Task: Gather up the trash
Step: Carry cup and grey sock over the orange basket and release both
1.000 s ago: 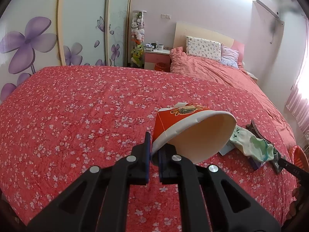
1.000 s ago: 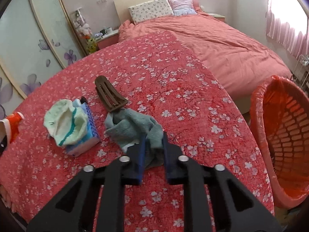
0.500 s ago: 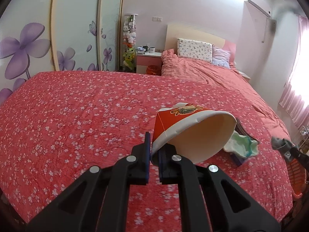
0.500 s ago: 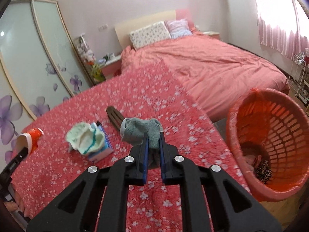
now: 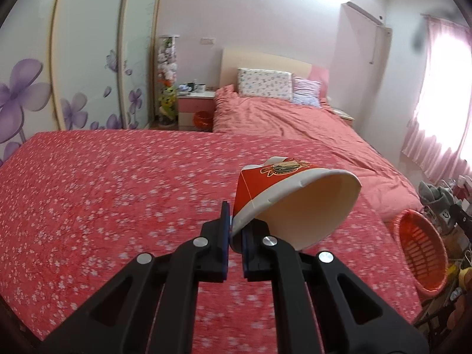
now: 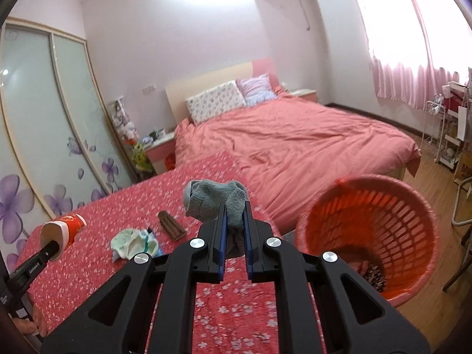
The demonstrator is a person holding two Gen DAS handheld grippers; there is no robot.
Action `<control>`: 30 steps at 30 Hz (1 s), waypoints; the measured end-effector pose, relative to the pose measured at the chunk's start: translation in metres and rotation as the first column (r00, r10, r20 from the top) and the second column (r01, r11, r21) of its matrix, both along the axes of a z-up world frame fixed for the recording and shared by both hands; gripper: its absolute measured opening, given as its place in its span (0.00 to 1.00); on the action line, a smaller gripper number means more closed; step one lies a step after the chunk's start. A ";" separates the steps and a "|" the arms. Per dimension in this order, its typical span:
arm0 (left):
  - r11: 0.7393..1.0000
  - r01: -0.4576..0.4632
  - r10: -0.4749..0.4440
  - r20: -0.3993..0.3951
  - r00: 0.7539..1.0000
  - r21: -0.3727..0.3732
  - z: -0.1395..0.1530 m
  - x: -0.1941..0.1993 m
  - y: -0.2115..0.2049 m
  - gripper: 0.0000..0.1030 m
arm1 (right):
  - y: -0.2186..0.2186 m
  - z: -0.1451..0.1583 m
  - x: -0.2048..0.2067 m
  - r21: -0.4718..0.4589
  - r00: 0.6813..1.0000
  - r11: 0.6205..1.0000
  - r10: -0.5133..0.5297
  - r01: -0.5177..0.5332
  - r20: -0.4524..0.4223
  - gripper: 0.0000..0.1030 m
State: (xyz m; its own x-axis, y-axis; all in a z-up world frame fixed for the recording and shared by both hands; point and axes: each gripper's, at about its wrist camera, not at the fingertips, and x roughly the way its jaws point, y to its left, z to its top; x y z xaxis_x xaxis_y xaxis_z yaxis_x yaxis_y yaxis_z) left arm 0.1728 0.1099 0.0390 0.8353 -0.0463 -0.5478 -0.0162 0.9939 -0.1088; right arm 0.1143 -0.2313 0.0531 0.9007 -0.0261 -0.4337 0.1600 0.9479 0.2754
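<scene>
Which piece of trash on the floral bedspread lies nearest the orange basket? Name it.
The brown ridged piece. It lies closer to the orange basket than the crumpled white-and-green wad beside it, which rests farther left.

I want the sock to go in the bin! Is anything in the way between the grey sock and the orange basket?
Nothing visible blocks it. The right gripper holds the grey knitted sock above the red flowered bedspread, and the round orange plastic basket stands open beside the bed, to the right, with only air between.

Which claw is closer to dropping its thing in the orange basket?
Probably the right claw: its grey sock hangs beside the orange basket. The left claw, pinching the red paper cup, is farther back over the bed.
</scene>
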 end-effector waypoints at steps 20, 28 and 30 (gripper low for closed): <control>0.963 0.266 -0.266 0.005 0.964 -0.047 0.013 -0.007 -0.150 0.07 | -0.083 0.001 -0.043 0.029 0.969 0.974 -0.228 0.226 0.098 0.10; 0.918 0.386 -0.388 0.001 0.922 -0.086 0.006 -0.009 -0.218 0.07 | -0.114 -0.014 -0.039 0.070 0.953 0.955 -0.293 0.288 0.081 0.10; 0.906 0.415 -0.417 -0.007 0.909 -0.088 0.001 -0.008 -0.237 0.07 | -0.118 -0.019 -0.039 0.078 0.950 0.951 -0.304 0.298 0.075 0.10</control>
